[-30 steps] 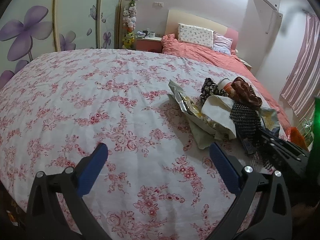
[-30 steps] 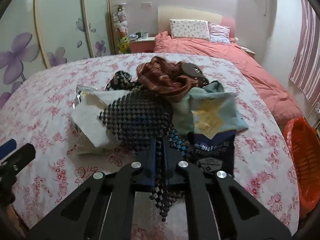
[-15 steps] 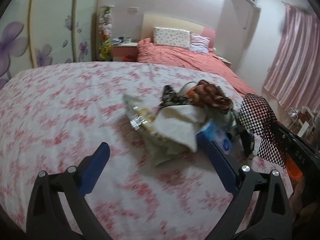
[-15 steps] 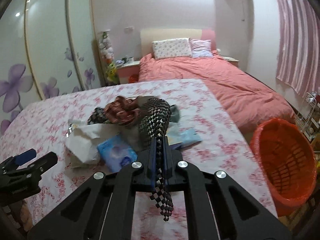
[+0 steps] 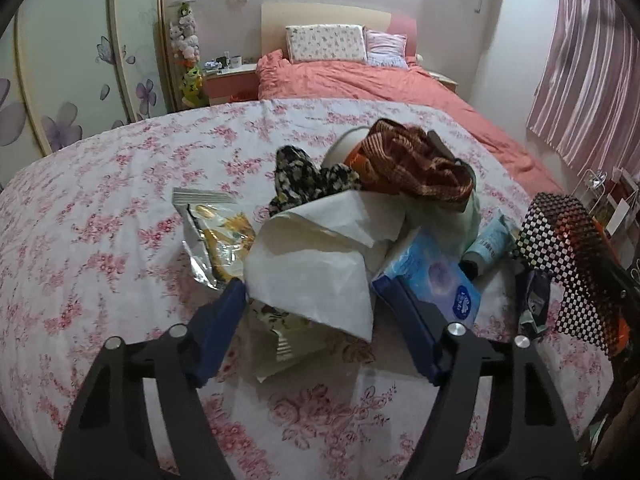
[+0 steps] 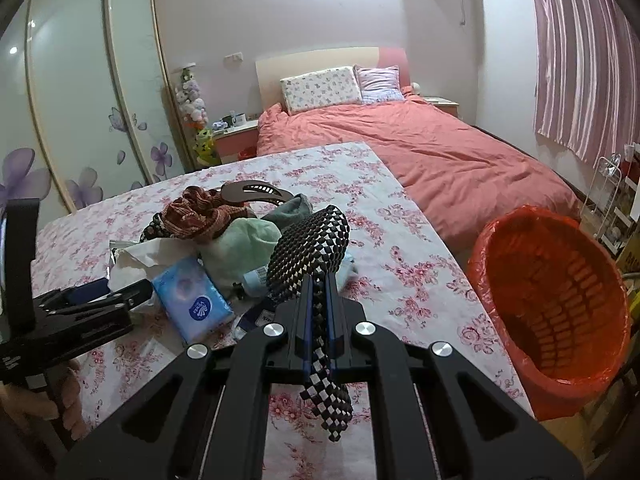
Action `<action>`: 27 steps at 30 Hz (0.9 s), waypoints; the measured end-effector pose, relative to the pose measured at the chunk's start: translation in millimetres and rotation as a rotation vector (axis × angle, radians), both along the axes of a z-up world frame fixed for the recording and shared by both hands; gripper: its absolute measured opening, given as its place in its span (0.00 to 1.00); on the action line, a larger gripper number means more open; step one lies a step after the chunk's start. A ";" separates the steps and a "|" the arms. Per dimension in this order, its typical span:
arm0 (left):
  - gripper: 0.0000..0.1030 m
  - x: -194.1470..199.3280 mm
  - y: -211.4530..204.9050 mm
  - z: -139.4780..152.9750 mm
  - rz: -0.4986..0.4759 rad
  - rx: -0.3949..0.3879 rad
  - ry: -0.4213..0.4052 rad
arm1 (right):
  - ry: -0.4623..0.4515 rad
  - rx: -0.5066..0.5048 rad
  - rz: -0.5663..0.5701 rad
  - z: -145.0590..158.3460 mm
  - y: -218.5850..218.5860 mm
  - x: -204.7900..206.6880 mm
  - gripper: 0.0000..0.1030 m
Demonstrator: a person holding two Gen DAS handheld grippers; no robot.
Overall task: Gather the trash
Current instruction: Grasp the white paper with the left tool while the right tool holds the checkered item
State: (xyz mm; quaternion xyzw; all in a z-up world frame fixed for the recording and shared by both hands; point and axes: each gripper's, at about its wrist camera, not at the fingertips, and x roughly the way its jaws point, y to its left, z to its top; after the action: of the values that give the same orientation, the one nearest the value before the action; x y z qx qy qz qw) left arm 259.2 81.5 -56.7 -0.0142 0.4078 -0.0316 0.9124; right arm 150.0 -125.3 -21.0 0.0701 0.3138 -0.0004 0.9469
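Closing the left tool (image 5: 316,316) in around the white paper (image 5: 316,268) now lying between its half-spread, not yet pressing fingers, while carrying the checkered cloth (image 6: 310,248), pinched in the right tool (image 6: 316,300), off the pile toward the orange bin (image 6: 552,300) on its right.

Coral bed (image 6: 432,152), floral wardrobe (image 6: 84,120) — striped curtains (image 6: 580,52)

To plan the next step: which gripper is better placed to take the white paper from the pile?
Left. The left gripper, jaws just closing, already straddles the white paper. The right gripper is shut on the checkered cloth, beside the orange bin.
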 end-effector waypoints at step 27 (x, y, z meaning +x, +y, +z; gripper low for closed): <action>0.07 -22.9 5.2 33.4 -0.064 -0.106 -0.139 | -0.071 0.055 0.006 18.4 -11.3 -10.0 0.06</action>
State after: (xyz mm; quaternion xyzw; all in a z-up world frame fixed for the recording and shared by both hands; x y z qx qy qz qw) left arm 236.3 86.7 -23.3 -0.0473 0.3414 -0.0833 0.9350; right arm 140.0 -136.6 -2.6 0.0951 0.2802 0.0138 0.9551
